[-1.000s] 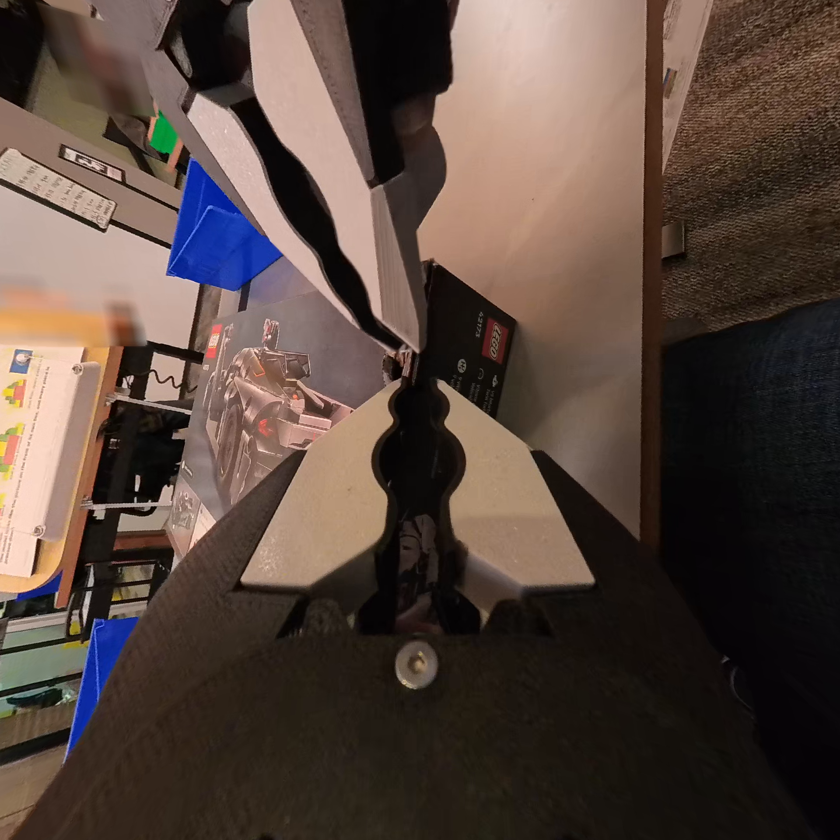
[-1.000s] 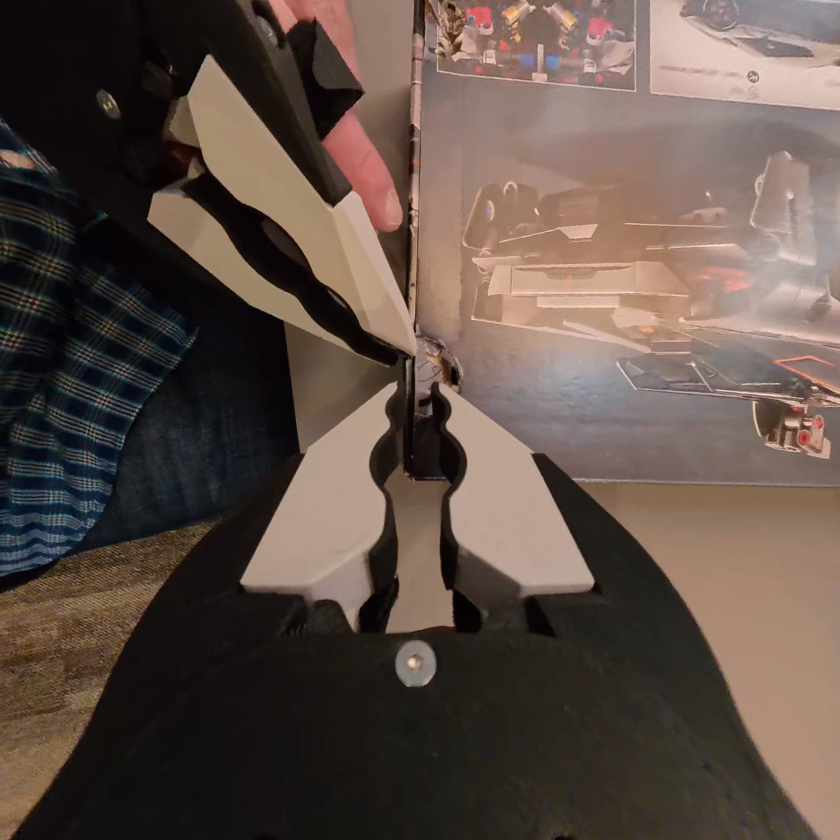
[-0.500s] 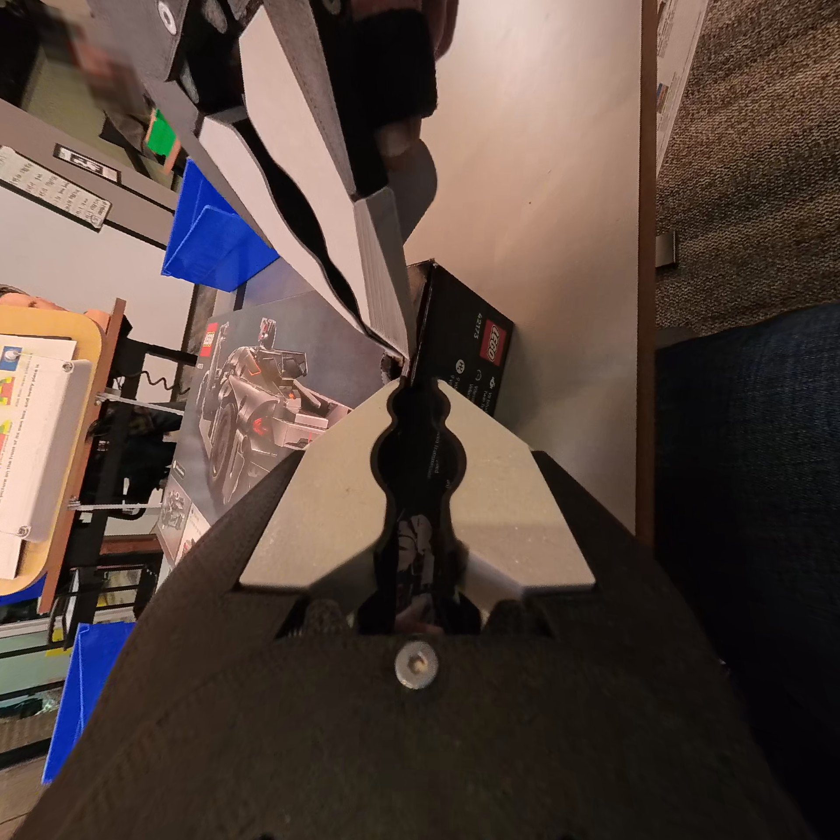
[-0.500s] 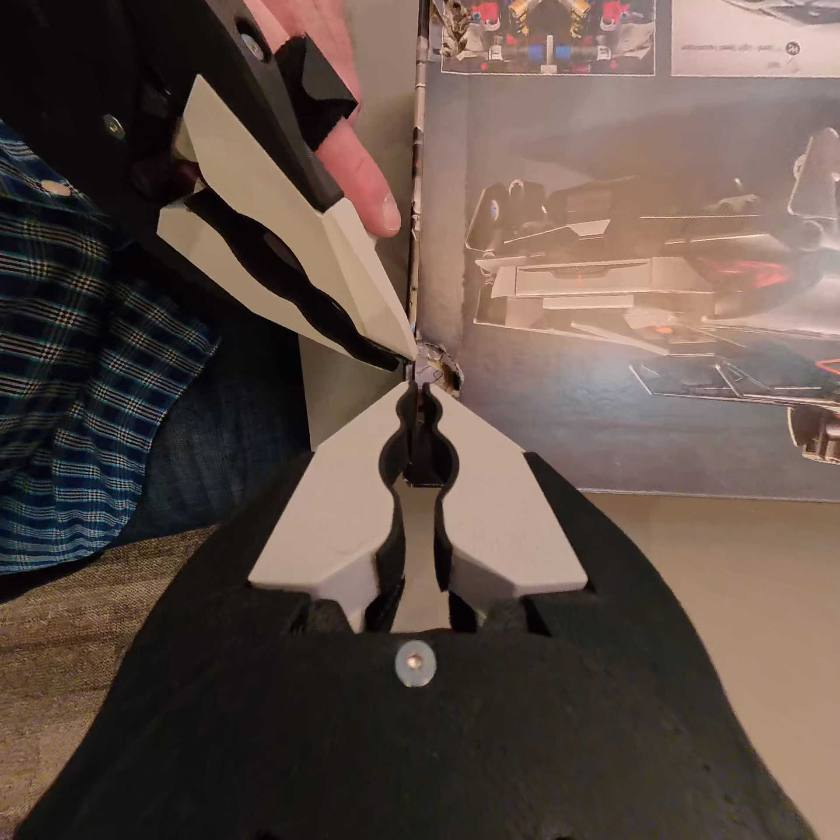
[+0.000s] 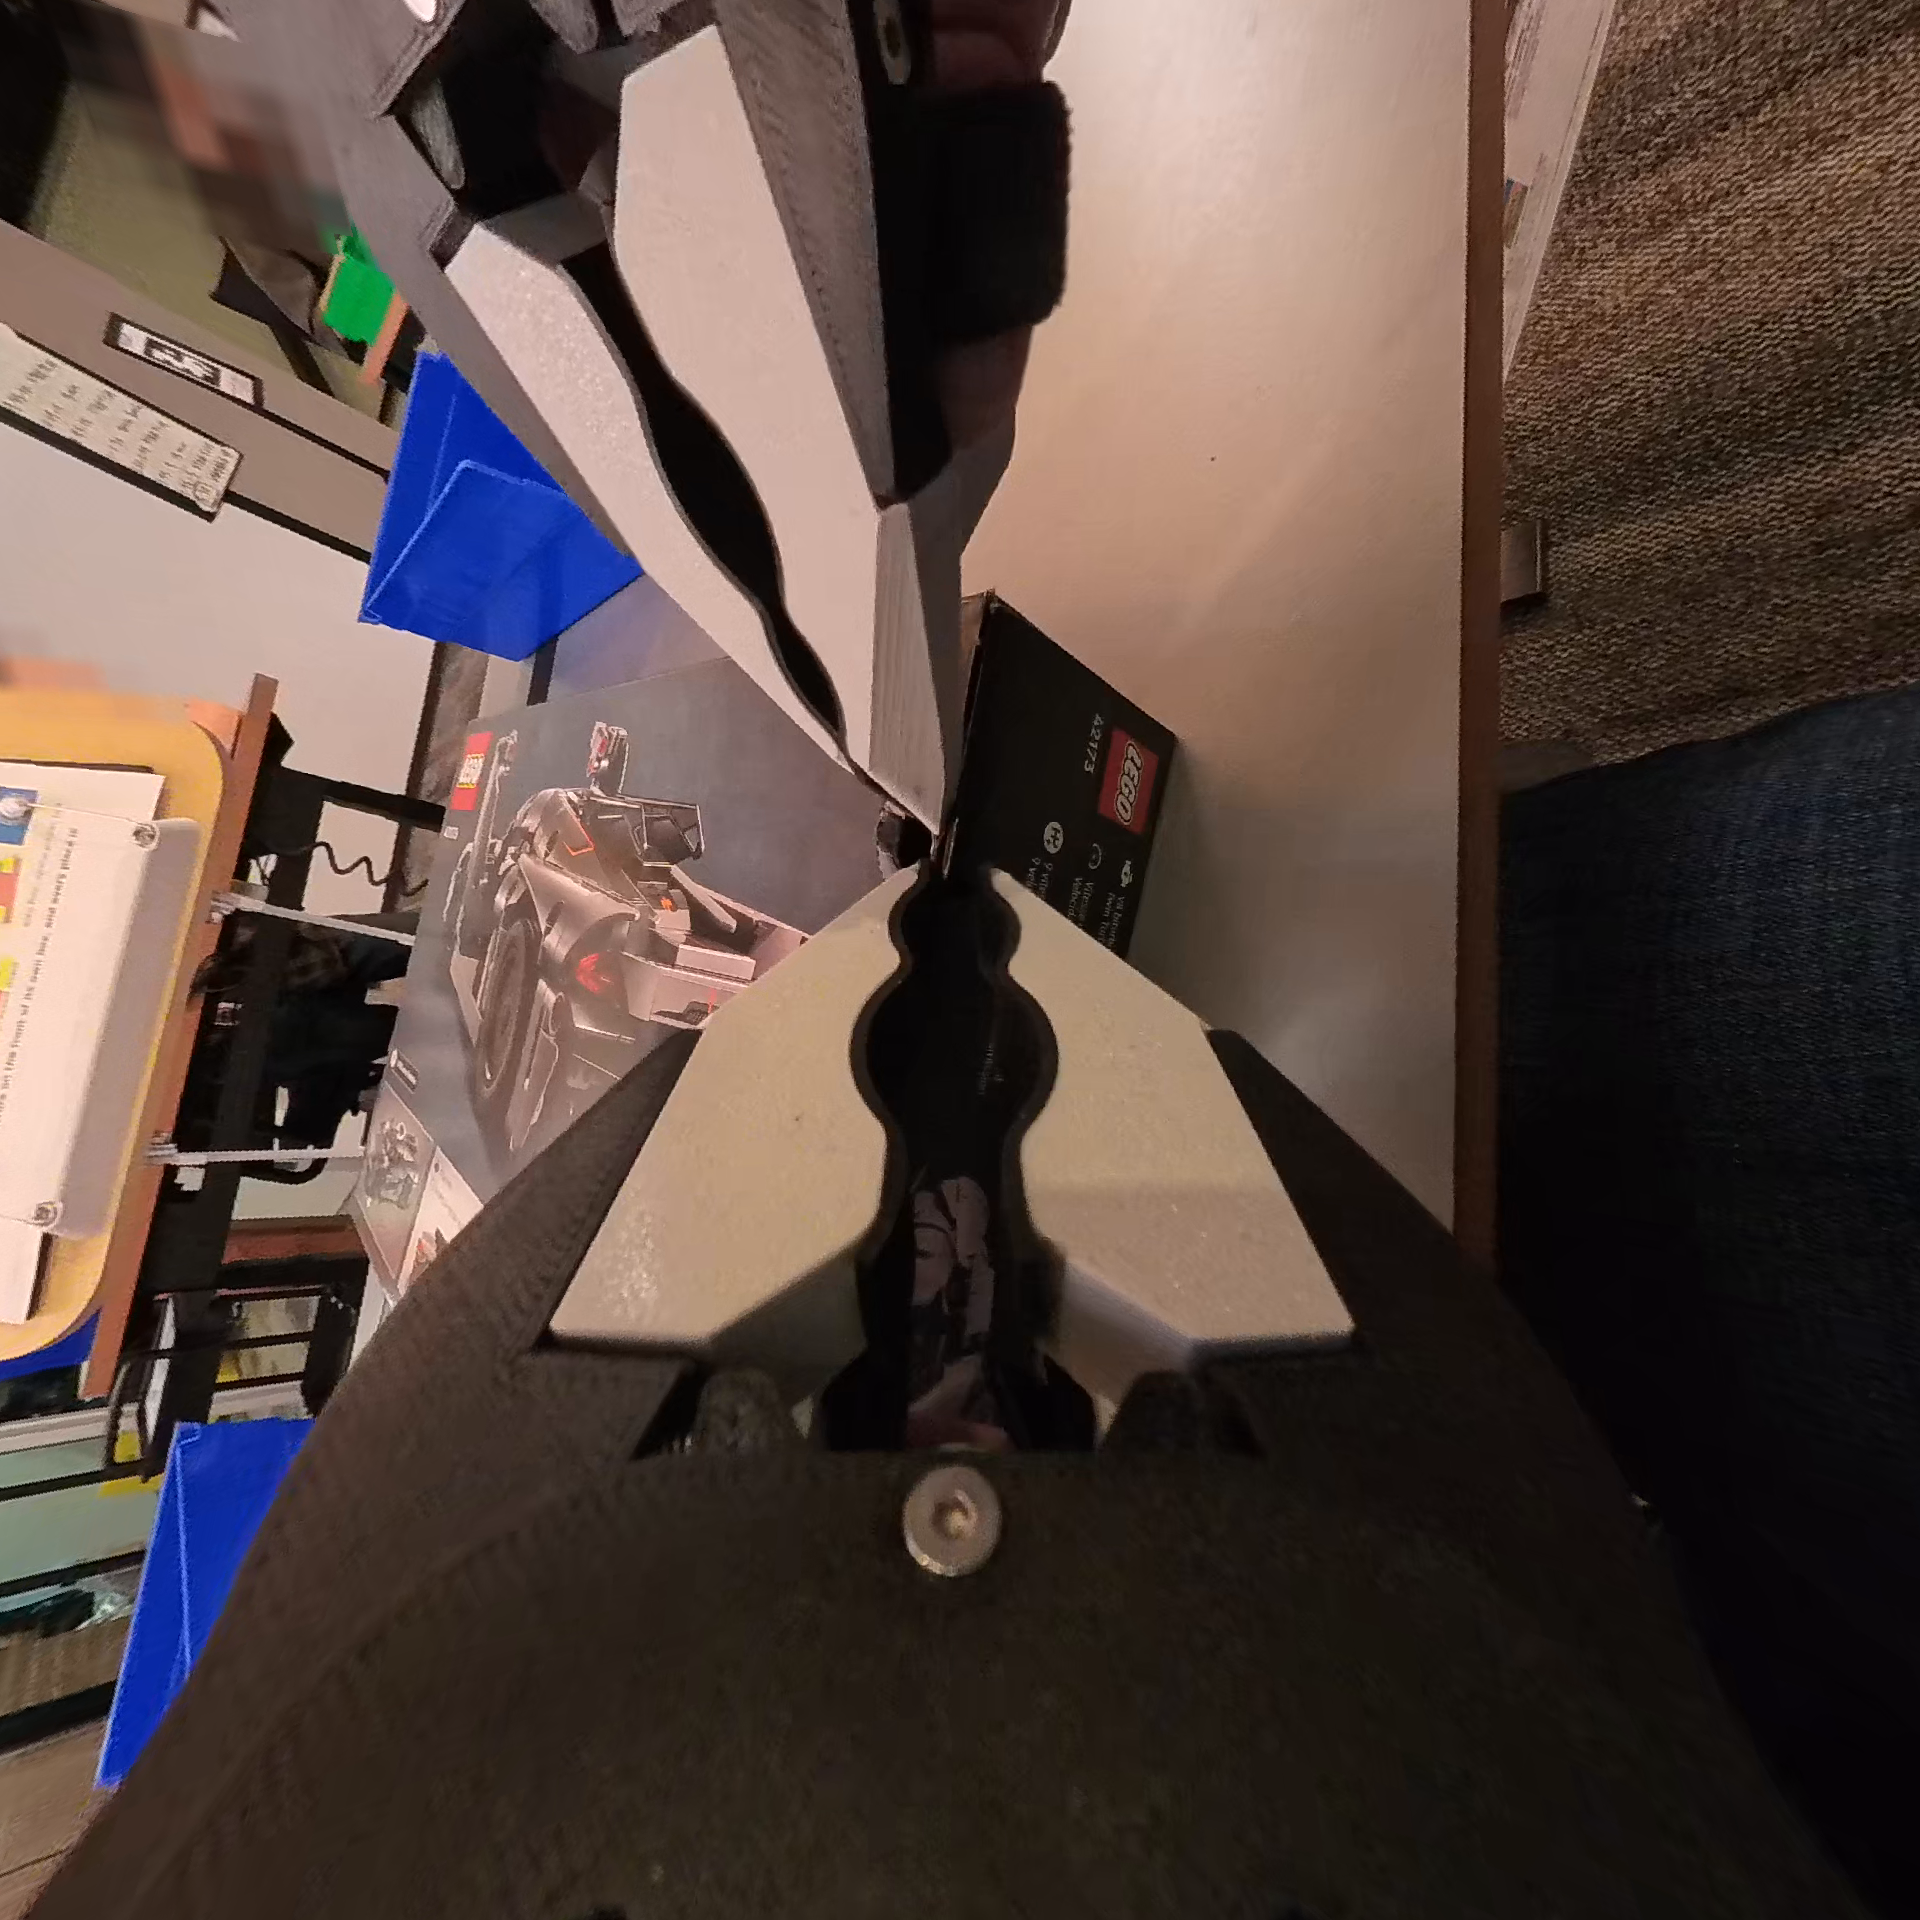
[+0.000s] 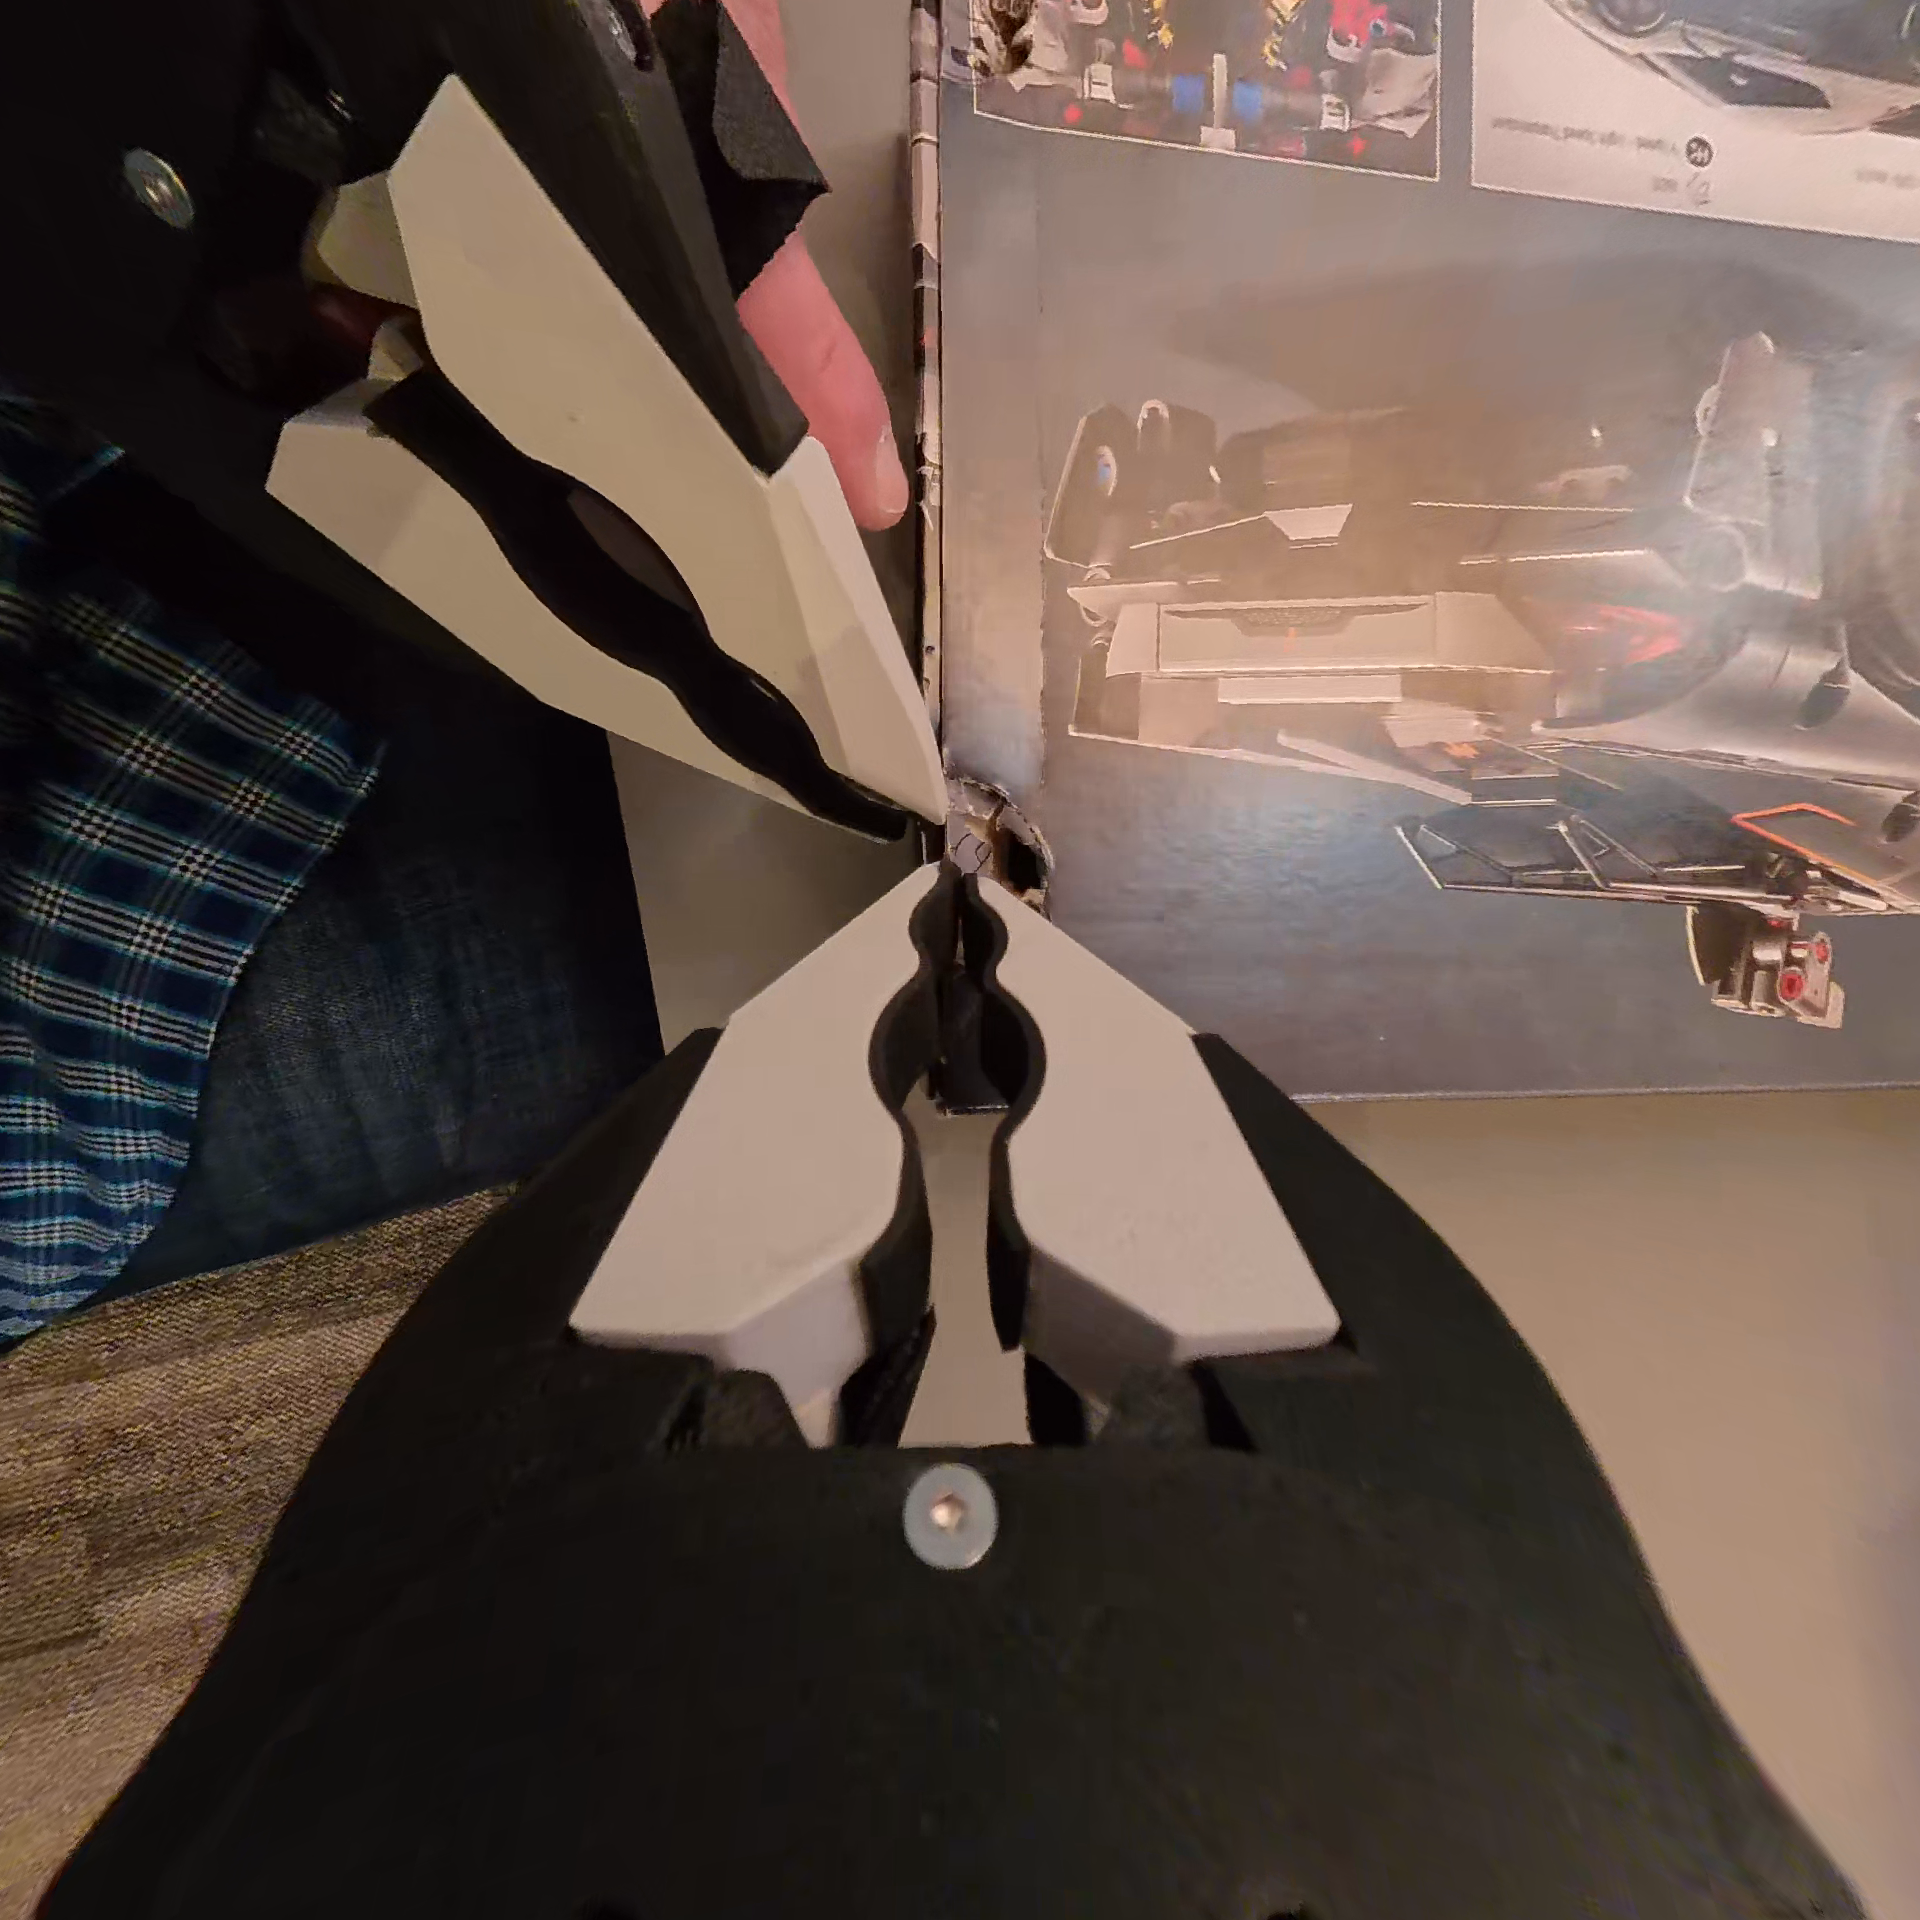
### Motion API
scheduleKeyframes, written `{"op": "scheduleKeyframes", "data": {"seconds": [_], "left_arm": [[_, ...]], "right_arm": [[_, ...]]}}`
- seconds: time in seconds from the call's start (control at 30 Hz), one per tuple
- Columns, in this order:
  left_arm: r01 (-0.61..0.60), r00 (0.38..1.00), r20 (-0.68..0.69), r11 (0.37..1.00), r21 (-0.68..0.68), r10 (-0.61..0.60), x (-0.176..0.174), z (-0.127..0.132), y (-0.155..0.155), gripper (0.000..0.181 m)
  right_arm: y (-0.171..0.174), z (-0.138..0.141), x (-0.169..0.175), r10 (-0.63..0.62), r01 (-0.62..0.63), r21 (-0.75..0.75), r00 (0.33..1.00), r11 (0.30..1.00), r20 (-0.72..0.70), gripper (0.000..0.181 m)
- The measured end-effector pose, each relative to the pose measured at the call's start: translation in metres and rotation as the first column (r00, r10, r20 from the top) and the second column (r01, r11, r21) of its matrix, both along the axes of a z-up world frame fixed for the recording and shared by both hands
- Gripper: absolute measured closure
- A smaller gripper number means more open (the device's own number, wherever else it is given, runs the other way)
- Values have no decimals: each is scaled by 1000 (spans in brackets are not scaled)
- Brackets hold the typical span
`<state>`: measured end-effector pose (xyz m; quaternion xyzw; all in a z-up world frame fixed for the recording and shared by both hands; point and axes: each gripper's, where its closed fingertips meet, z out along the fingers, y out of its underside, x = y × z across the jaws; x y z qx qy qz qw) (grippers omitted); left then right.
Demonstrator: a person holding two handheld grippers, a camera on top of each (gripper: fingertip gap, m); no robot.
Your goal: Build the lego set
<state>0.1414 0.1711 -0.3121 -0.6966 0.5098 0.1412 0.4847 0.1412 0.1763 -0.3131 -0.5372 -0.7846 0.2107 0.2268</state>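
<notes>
The lego set box stands on its edge on the table; its front with a car picture (image 5: 623,935) and its black end panel (image 5: 1081,831) show in the left wrist view, its back (image 6: 1403,675) in the right wrist view. My left gripper (image 5: 940,878) is shut on the box's end flap at a torn spot on the edge. My right gripper (image 6: 958,888) is shut on the same edge just below the tear (image 6: 997,831). The two grippers' tips nearly touch: the right one (image 5: 914,821) comes in from above, and the left one (image 6: 925,821) from the upper left.
The pale table (image 5: 1247,312) ends at a brown edge (image 5: 1475,727) with carpet (image 5: 1714,416) beyond. Blue bins (image 5: 488,540) and a shelf with papers (image 5: 73,987) stand behind the box. A plaid sleeve (image 6: 156,831) and a finger (image 6: 842,395) are by the left gripper. Only a small space, under 4 cm, lies between the two pairs of fingers.
My right gripper's fingers have closed from a narrow gap onto the box edge. Both grippers have stayed at the torn spot and the box has hardly moved.
</notes>
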Motion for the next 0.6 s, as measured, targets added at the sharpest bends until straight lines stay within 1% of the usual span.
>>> {"op": "scheduleKeyframes", "data": {"seconds": [0.1, 0.17, 0.2, 0.27, 0.33, 0.37, 0.4, 0.5, 0.57, 0.6], "left_arm": [[-2, 1000, 4, 1000, -3, 2, 0, 1, 0, 177], [1, 1000, 9, 1000, -9, -1, 0, 0, -1, 175], [0, 1000, 12, 1000, -16, 0, 1, -1, -1, 173], [-2, 1000, 7, 1000, -24, 2, 1, -1, -2, 171], [-14, 1000, 18, 999, -41, 15, 2, 1, 0, 174], [-15, 999, 33, 999, -47, 16, 2, 2, 1, 174], [-12, 999, 49, 998, -56, 14, 3, 2, 1, 173], [-10, 996, 87, 999, -52, 14, 10, 8, 2, 171], [-47, 998, 39, 996, -77, 50, 8, 2, 6, 170], [-49, 998, 29, 995, -92, 52, 8, -3, 7, 166]], "right_arm": [[0, 1, 0, -2, 2, -6, 1000, 1000, -4, 181], [1, 3, -1, -10, 10, -11, 1000, 1000, -4, 181], [2, 4, -1, -9, 9, -5, 1000, 1000, -9, 178], [0, 5, -1, 19, -19, -19, 1000, 1000, -13, 177], [-11, 7, 4, 68, -66, -118, 998, 991, 10, 169], [-9, 9, 3, 69, -69, -119, 998, 990, 0, 165], [-2, 9, 3, 57, -57, -90, 998, 994, 2, 160], [10, 11, 0, 17, -18, -66, 1000, 998, -10, 168], [14, 10, -2, 12, -12, -38, 1000, 999, -4, 167], [14, 8, -3, 14, -14, -28, 1000, 1000, 5, 167]]}}
